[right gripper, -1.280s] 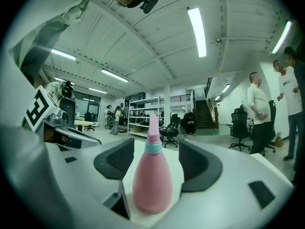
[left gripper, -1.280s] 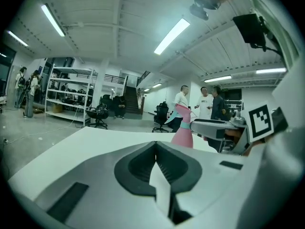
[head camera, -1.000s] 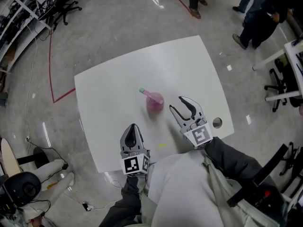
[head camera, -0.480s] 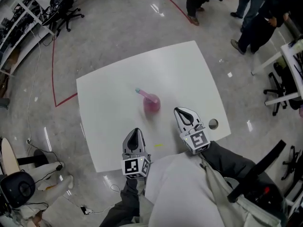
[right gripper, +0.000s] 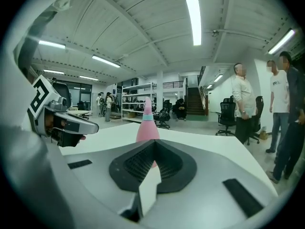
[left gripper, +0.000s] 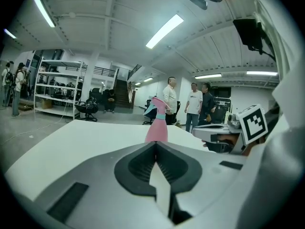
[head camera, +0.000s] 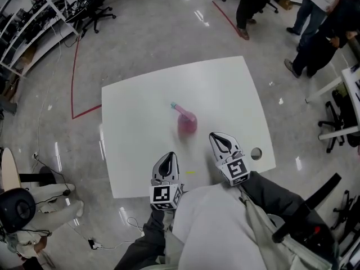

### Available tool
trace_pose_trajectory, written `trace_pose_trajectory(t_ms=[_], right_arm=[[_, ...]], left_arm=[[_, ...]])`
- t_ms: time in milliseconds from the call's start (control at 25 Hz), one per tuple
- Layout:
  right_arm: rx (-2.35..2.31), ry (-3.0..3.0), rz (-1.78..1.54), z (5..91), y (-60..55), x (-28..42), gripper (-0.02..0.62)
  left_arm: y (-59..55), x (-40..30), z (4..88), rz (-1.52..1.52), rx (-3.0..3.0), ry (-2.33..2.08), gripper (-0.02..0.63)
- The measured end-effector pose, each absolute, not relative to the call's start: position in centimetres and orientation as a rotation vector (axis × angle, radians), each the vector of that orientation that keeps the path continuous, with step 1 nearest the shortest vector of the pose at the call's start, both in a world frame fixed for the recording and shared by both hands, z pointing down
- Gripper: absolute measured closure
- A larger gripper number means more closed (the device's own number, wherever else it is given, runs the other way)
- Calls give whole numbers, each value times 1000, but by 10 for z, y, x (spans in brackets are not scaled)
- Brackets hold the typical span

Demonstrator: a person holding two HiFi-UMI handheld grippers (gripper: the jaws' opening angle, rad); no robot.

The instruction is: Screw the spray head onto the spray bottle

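Observation:
A pink spray bottle [head camera: 186, 121] with its pink-and-teal spray head [head camera: 176, 107] on top stands upright near the middle of the white table [head camera: 225, 89]. It also rises beyond the jaws as the spray bottle [left gripper: 157, 127] in the left gripper view and the spray bottle [right gripper: 147, 126] in the right gripper view. My left gripper [head camera: 167, 163] sits shut and empty near the table's front edge, well short of the bottle. My right gripper [head camera: 222, 142] is shut and empty too, just right of and in front of the bottle.
A round cable hole [head camera: 256, 153] pierces the table at its front right corner. Several people [head camera: 315, 32] stand on the floor beyond the far right side. Office chairs [head camera: 95, 10] and shelving stand at the far left. A red line [head camera: 74, 77] marks the floor.
My right gripper's jaws have closed from open to shut with nothing between them, and it has drawn back from the bottle. The head view has shifted slightly. The bottle stays put.

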State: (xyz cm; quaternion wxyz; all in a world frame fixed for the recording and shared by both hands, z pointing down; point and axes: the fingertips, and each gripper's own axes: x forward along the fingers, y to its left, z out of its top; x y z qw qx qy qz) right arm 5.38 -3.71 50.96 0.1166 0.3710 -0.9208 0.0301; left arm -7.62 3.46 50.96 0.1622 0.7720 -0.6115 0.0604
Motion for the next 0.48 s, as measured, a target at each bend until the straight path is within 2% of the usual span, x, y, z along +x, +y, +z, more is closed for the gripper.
trace_pose_trajectory(t_ms=[480], right_arm=[[1092, -2682, 96, 512, -41, 52, 600]], left_arm=[[29, -79, 513, 189, 2201, -1728, 598]])
